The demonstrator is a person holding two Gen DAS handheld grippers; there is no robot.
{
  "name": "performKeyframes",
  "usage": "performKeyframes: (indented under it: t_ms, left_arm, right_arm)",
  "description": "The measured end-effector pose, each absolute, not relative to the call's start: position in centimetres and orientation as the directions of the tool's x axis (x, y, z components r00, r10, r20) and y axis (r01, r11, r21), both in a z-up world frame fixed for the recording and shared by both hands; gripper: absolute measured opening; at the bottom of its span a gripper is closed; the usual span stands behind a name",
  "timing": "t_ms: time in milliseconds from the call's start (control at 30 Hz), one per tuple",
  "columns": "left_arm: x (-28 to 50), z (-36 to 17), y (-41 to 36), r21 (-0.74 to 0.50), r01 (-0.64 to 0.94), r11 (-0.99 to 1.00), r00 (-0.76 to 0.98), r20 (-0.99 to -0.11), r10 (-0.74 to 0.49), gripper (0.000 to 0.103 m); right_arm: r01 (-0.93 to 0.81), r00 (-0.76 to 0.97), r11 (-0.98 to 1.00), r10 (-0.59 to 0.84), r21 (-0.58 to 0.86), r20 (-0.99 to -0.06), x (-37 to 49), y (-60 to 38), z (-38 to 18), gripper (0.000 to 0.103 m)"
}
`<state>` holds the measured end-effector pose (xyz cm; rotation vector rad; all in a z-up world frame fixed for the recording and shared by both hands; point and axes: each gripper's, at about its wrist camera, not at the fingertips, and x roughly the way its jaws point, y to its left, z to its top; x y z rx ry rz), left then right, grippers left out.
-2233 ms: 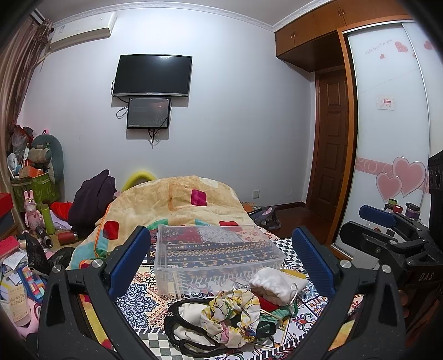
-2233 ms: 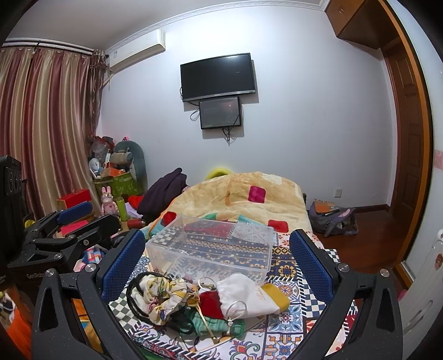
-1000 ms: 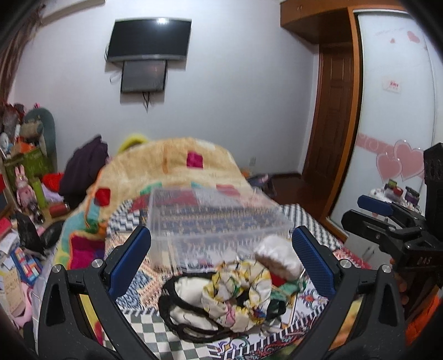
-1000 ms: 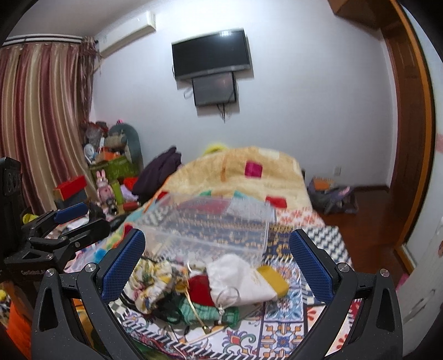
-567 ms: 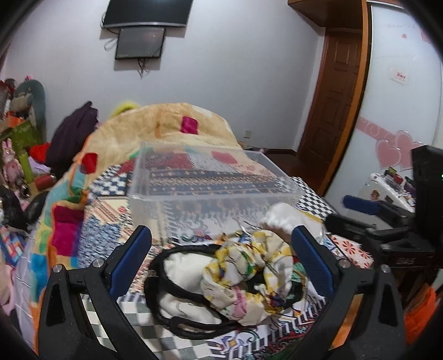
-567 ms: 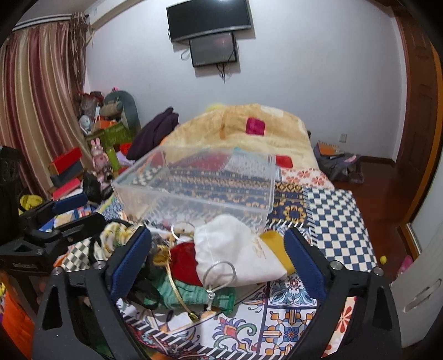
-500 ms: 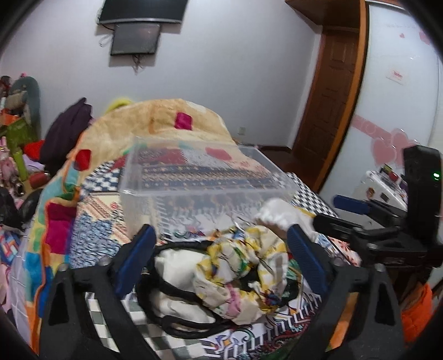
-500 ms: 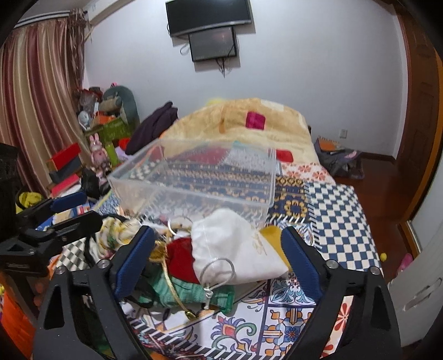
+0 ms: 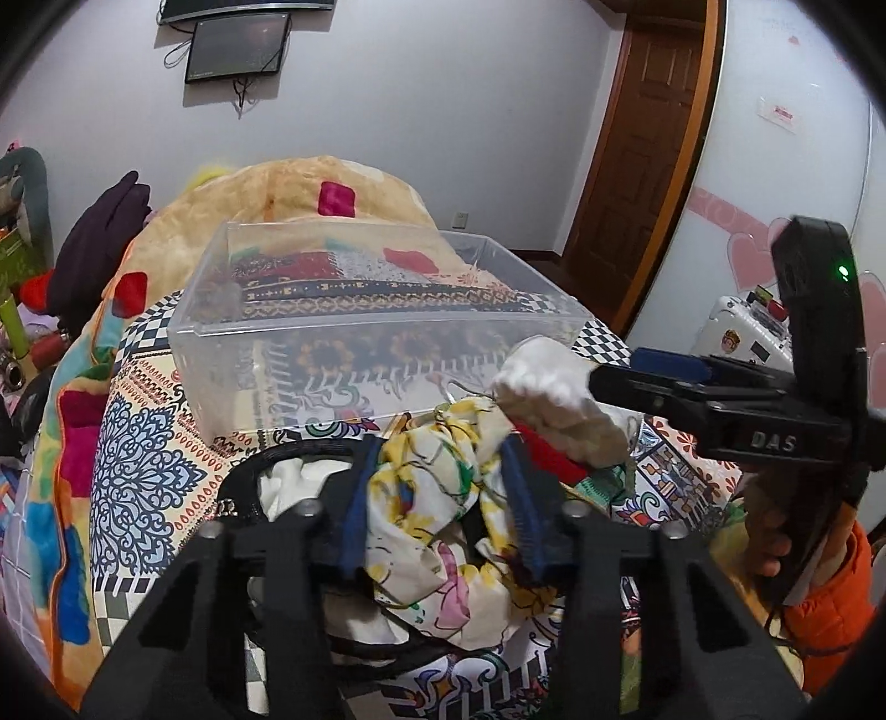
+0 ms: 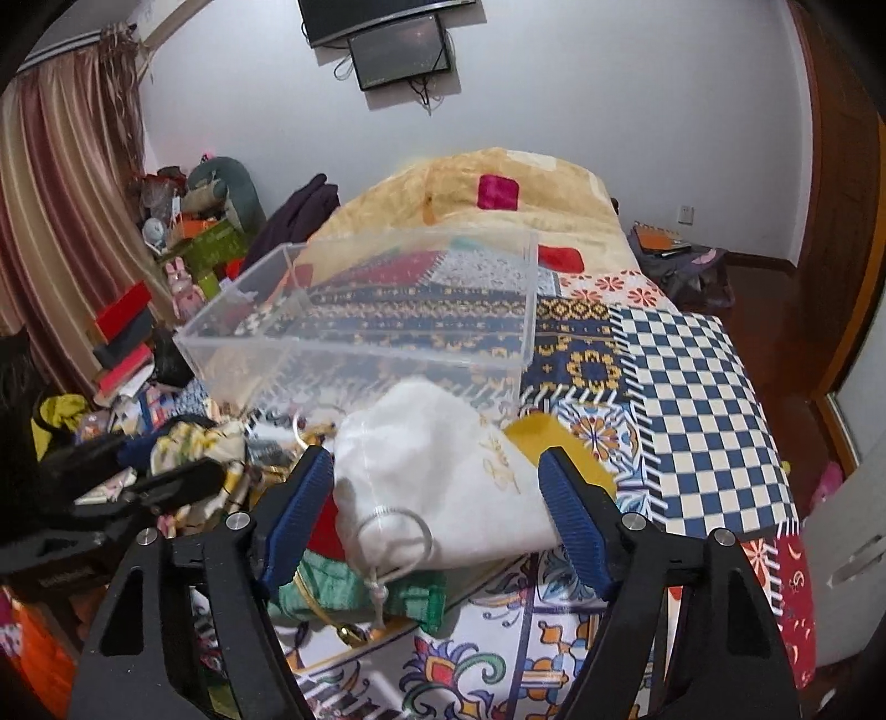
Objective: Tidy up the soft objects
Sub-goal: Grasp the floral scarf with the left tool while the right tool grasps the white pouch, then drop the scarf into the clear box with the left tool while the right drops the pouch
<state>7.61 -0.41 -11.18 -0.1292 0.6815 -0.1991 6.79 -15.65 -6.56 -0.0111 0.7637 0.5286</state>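
Since the clear bin (image 9: pixel 382 332) sits mid-bed just behind the pile near the bed's front edge, you have both claws closing there: left claw (image 9: pixel 437 498) pinching the floral cloth (image 9: pixel 443 526), right claw (image 10: pixel 437 498) straddling the white pouch (image 10: pixel 443 476), pads not yet pressing. Items beneath are too tangled to identify.

A home bedroom: bed (image 10: pixel 692 387) with patchwork cover beyond the fingers, beige quilt (image 10: pixel 498 183) heaped farther on, TV (image 10: pixel 382 14) on the wall above, curtains (image 10: pixel 61 183) left of the fingers, wooden door (image 9: pixel 642 138) to their right
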Motion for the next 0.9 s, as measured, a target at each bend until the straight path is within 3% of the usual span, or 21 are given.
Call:
performKeyframes:
  t_ms: [100,233,333,400,600,900]
  left_arm:
    - [7.5,-11.0,-0.5,-0.177,0.143,0.974,0.762,-0.608,-0.223,0.027]
    - [7.2,-10.6,-0.4,-0.180,0.151,0.972,0.770,-0.595,-0.230,0.022]
    - [6.8,-10.2,-0.4,-0.175,0.153,0.973,0.780,-0.583,-0.227,0.020]
    - [6.5,-9.8,-0.3,-0.176,0.152,0.973,0.787,-0.574,-0.227,0.017]
    - [5.3,-8.1,0.2,-0.177,0.136,0.975,0.819,-0.533,-0.211,0.017]
    - [5.1,-4.5,2.1,-0.176,0.080,0.981,0.877,-0.456,-0.153,0.017]
  right_arm:
    - [-0.477,0.573,0.866,0.434,0.148,-0.695,7.3,-14.6,-7.5,0.074]
    - [-0.490,0.543,0.859,0.435,0.150,-0.719,7.5,-14.3,-8.4,0.071]
    - [-0.494,0.530,0.850,0.460,0.181,-0.712,7.5,-14.8,-8.2,0.045]
    - [-0.498,0.510,0.843,0.475,0.204,-0.718,7.6,-15.0,-8.4,0.023]
    - [-0.500,0.537,0.843,0.482,0.199,-0.692,6.5,-14.9,-7.3,0.013]
    - [-0.512,0.629,0.834,0.526,0.204,-0.572,4.6,-16.3,-2.5,0.013]
